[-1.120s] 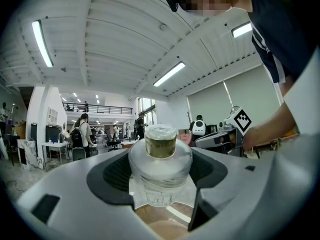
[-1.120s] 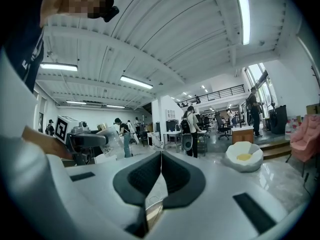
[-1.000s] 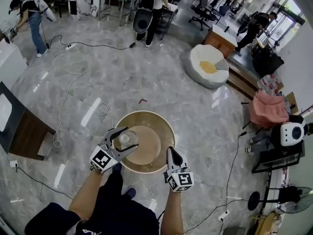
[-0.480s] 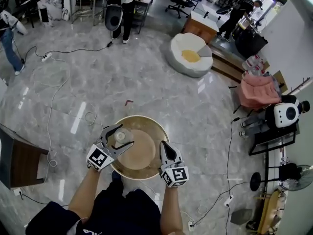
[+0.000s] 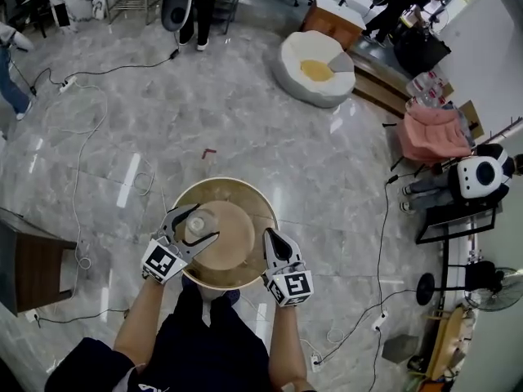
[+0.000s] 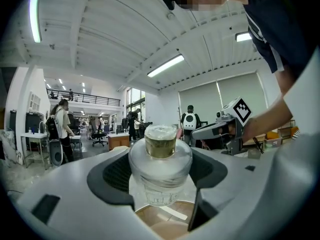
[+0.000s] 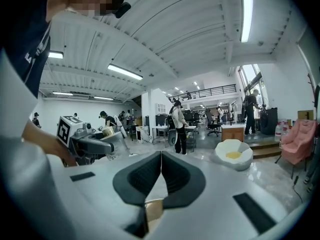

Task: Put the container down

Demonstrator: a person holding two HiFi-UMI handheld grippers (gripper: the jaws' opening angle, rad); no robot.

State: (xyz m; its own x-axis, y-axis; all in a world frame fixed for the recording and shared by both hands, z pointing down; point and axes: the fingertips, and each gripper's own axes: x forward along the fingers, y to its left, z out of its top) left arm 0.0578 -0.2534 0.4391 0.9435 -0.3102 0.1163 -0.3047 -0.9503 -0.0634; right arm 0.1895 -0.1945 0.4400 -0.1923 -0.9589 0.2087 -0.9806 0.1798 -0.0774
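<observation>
**A:** Two grippers over the round bench (image 5: 239,198), only one loaded. Left gripper (image 5: 205,224): jaws clamped round the body of the clear container (image 5: 198,229), lid (image 6: 160,140) up.

**B:** And the right gripper (image 5: 270,237)?

**A:** Jaws pressed together, nothing between them. Hanging by the near rim, well apart from the container.

**B:** Container down yet?

**A:** Not yet. Held upright over the left part of the wooden top. From the left gripper view, apparently clear of the wood, though hard to say for certain.

**B:** So, the set-down step itself?

**A:** Looks that way: right place, release not yet made.

**B:** Next move?

**A:** Probably straight down, keeping it level until the base seats flat. Only then spread the jaws, and back out along the same line without brushing the sides.

**B:** Worth watching?

**A:** Smooth, rounded walls, likely to tip if let go early.
</observation>
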